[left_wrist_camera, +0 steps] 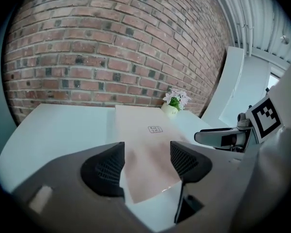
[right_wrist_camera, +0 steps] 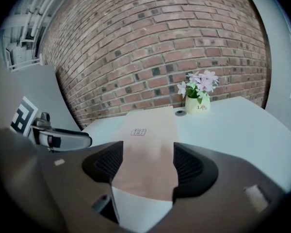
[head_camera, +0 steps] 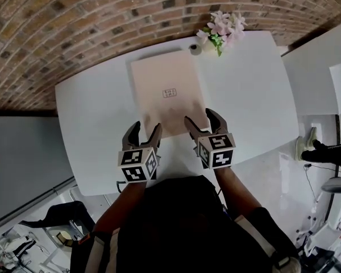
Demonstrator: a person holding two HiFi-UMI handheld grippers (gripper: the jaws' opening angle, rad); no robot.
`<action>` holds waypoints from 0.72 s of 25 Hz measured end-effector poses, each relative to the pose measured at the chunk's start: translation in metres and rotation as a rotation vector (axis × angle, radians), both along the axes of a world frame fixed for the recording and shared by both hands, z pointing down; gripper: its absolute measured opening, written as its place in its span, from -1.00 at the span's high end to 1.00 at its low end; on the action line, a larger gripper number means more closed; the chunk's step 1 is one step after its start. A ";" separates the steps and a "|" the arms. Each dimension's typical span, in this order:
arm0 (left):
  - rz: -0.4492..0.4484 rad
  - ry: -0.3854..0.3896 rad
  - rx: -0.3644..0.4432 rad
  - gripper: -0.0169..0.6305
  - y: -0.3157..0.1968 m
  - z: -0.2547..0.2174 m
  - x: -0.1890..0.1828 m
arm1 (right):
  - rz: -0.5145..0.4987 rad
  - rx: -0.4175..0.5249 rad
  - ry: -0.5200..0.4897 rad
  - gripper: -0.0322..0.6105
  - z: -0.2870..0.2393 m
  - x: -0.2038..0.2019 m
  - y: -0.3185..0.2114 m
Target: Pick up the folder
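Setup: the folder [head_camera: 167, 90], pale pink-tan with a small printed label at its middle, lies flat on the white table [head_camera: 256, 101]. Its long side runs away from us toward the brick wall. A pot of pink flowers [head_camera: 220, 28] and a small round cap-like object [head_camera: 194, 48] sit just beyond its far right corner, apart from it, so they do not block the near edge.

Left gripper [head_camera: 144, 131]: claw released, jaws spread, nothing between the pads. It sits at the folder's near left corner. In the left gripper view that corner shows in the gap between the jaws [left_wrist_camera: 146, 161], ahead of the pads rather than inside them.

Right gripper [head_camera: 202, 121]: also released and empty. It is at the near right corner, and the folder's near edge shows between its jaws in the right gripper view [right_wrist_camera: 148, 161].

Reading: we judge this as the approach step, with the folder not yet lifted. Both grippers tilt downward at the near edge, one per corner, probably because a thin, floppy sheet lifts more evenly from two points.

Whether either lower jaw touches the table, we cannot tell.

Concern: with the folder flat on the table, one jaw has to get under the edge, or the pads will close on nothing.
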State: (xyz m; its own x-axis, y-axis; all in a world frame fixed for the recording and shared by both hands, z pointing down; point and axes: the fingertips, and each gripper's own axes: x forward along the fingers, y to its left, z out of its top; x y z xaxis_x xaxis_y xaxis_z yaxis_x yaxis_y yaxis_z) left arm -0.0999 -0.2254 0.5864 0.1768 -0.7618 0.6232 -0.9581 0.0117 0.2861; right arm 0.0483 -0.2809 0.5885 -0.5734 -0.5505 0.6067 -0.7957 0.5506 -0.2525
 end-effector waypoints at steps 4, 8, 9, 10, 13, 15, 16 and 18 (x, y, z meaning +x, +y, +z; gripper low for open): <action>-0.001 -0.006 -0.043 -0.02 -0.008 0.017 -0.001 | -0.009 -0.034 0.013 -0.15 0.016 0.002 -0.009; 0.005 -0.003 -0.072 -0.10 -0.014 0.030 -0.001 | -0.016 -0.071 0.018 -0.25 0.030 0.003 -0.014; 0.006 -0.001 -0.080 -0.12 -0.016 0.034 -0.001 | -0.020 -0.079 0.018 -0.26 0.034 0.003 -0.015; 0.006 0.002 -0.087 -0.15 -0.017 0.038 -0.001 | -0.024 -0.087 0.017 -0.28 0.037 0.003 -0.016; -0.001 0.024 -0.109 -0.20 -0.019 0.048 -0.001 | -0.037 -0.110 0.010 -0.33 0.046 0.002 -0.019; -0.005 0.038 -0.121 -0.24 -0.021 0.053 -0.001 | -0.047 -0.126 -0.002 -0.34 0.049 0.000 -0.021; -0.006 0.043 -0.126 -0.25 -0.022 0.055 -0.001 | -0.052 -0.134 -0.008 -0.35 0.051 -0.001 -0.022; -0.004 0.056 -0.131 -0.27 -0.024 0.058 0.000 | -0.063 -0.147 -0.018 -0.36 0.054 -0.003 -0.023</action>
